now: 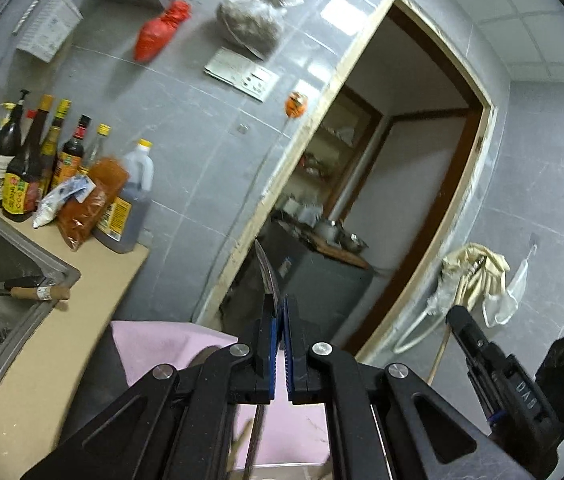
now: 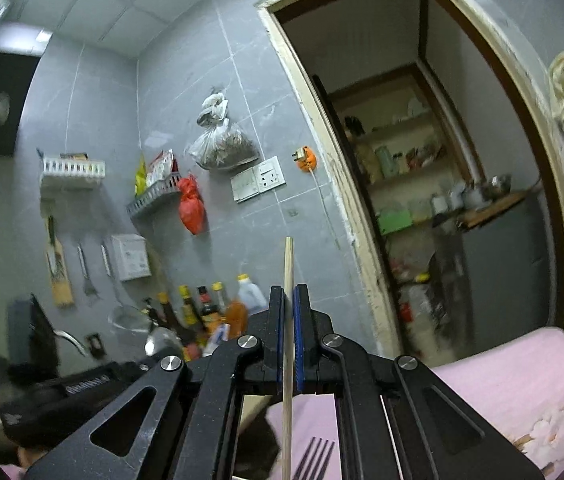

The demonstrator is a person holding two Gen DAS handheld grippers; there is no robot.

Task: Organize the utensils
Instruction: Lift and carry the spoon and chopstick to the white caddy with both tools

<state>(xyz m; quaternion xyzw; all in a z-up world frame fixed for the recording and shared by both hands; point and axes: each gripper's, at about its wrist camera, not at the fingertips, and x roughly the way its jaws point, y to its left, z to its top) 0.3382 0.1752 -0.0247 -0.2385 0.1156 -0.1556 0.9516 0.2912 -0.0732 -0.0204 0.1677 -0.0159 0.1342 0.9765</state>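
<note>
My left gripper is shut on a thin metal utensil, held level in the air. Its curved end sticks out past the fingertips toward a doorway; seen edge-on, I cannot tell spoon from knife. Its handle runs back under the jaws. My right gripper is shut on a wooden chopstick, which stands upright between the blue pads. That gripper also shows at the right of the left wrist view, with the chopstick hanging below it. A dark fork lies below the right gripper on a white sheet over pink cloth.
A steel sink with a wood-handled tool on its rim sits left, and sauce bottles crowd the counter corner. Pink cloth lies below. An open doorway is ahead, racks and bags hang on the tiled wall, and gloves hang right.
</note>
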